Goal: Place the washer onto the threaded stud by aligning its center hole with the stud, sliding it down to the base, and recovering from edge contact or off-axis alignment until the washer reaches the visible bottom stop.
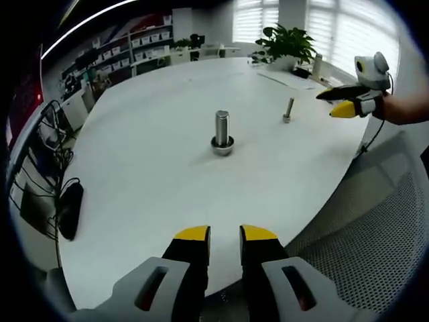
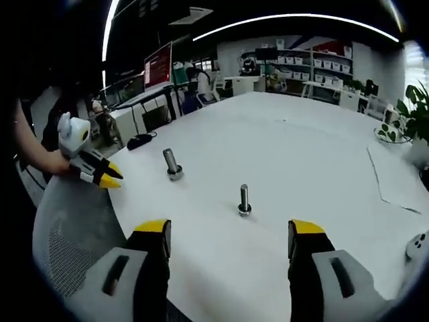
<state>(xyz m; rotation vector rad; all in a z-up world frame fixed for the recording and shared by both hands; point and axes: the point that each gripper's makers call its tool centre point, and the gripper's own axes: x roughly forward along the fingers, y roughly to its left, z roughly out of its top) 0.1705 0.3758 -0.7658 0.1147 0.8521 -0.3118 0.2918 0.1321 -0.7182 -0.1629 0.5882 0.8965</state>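
Two upright threaded studs stand on the white table (image 1: 141,181). The thick stud (image 1: 222,131) (image 2: 171,162) has a ring-shaped base, and the thin stud (image 1: 288,109) (image 2: 244,198) has a flat ring at its foot. I cannot make out a loose washer. My left gripper (image 1: 225,233) (image 2: 116,180) is at the table's near edge, its jaws a narrow gap apart with nothing between them. My right gripper (image 2: 230,228) (image 1: 327,105) faces the thin stud from the table edge, jaws wide apart and empty.
A grey mesh chair (image 1: 375,221) (image 2: 74,235) sits at the table edge. A potted plant (image 1: 288,43) and papers (image 2: 395,181) lie at the far side. A black object (image 1: 70,208) hangs off the left rim, and a dark mouse (image 2: 139,140) rests near a monitor (image 2: 157,67).
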